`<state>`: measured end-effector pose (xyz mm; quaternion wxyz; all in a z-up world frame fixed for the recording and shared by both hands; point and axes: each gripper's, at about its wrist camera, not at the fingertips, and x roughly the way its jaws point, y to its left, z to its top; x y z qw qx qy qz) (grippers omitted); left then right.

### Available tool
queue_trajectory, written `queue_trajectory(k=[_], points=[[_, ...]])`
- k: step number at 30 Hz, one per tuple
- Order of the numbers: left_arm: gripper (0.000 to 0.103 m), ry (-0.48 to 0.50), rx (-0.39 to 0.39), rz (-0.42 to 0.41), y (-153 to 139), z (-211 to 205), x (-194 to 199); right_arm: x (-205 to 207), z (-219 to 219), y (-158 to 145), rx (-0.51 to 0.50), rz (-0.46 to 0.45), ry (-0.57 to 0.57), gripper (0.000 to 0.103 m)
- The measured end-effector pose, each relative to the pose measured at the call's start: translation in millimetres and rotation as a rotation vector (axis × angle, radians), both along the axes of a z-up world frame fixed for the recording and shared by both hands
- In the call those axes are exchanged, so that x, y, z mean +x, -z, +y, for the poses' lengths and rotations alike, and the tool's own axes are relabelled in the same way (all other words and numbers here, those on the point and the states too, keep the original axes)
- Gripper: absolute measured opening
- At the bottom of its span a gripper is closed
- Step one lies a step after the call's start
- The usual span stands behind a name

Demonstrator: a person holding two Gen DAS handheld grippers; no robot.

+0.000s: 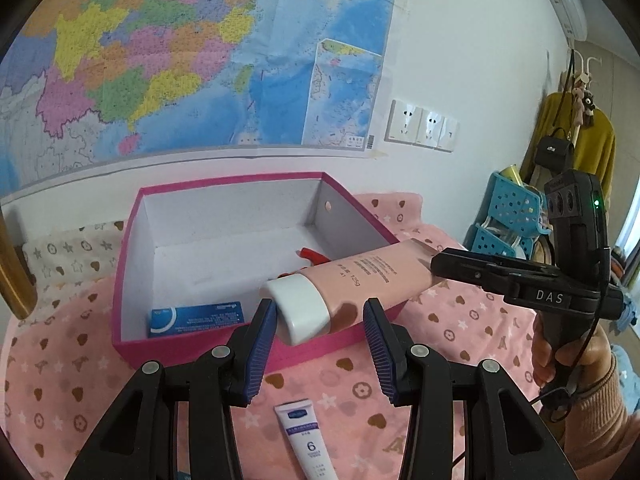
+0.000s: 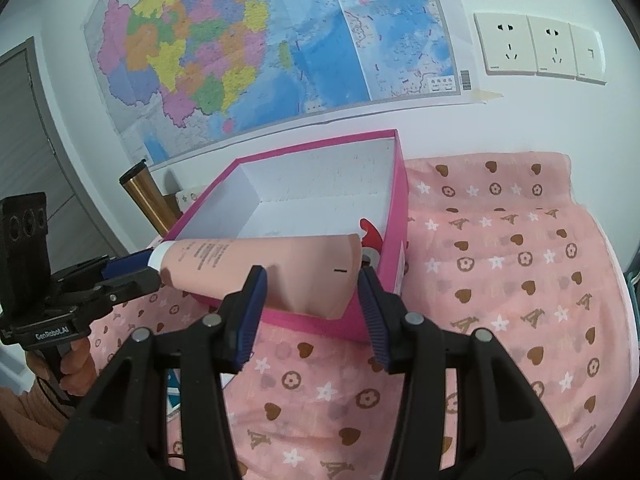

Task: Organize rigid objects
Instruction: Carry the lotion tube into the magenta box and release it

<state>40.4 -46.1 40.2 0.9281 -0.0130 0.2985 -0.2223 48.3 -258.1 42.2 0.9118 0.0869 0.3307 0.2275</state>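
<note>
A pink tube (image 1: 368,276) with a white cap (image 1: 298,308) hangs tilted over the front edge of an open pink box (image 1: 132,240). My left gripper (image 1: 320,308) is shut on the cap end, which fills the gap between its blue pads. My right gripper (image 2: 310,276) is shut on the tube's (image 2: 248,260) flat crimped end; it also shows in the left wrist view, right gripper (image 1: 436,264). Inside the box lie a small blue carton (image 1: 196,318) and a red object (image 1: 314,256), partly hidden by the tube. A small white tube (image 1: 306,436) lies on the cloth below my left gripper.
The box (image 2: 396,200) stands on a pink patterned cloth (image 2: 500,280) against a wall with a map and sockets (image 2: 536,46). Blue baskets (image 1: 508,208) stand at the right. A gold cylinder (image 2: 146,196) stands left of the box. A person's hand (image 1: 568,360) holds the right gripper.
</note>
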Motion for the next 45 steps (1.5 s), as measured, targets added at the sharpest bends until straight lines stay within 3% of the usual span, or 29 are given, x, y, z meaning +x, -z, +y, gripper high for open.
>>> queue_trajectory(k=[23, 45], points=[[0.045, -0.026, 0.012, 0.019, 2, 0, 37, 33, 6, -3, -0.030, 0.013, 0.013, 0.051], [0.045, -0.044, 0.003, 0.113, 28, 7, 77, 56, 19, 12, -0.114, 0.044, 0.014, 0.051]])
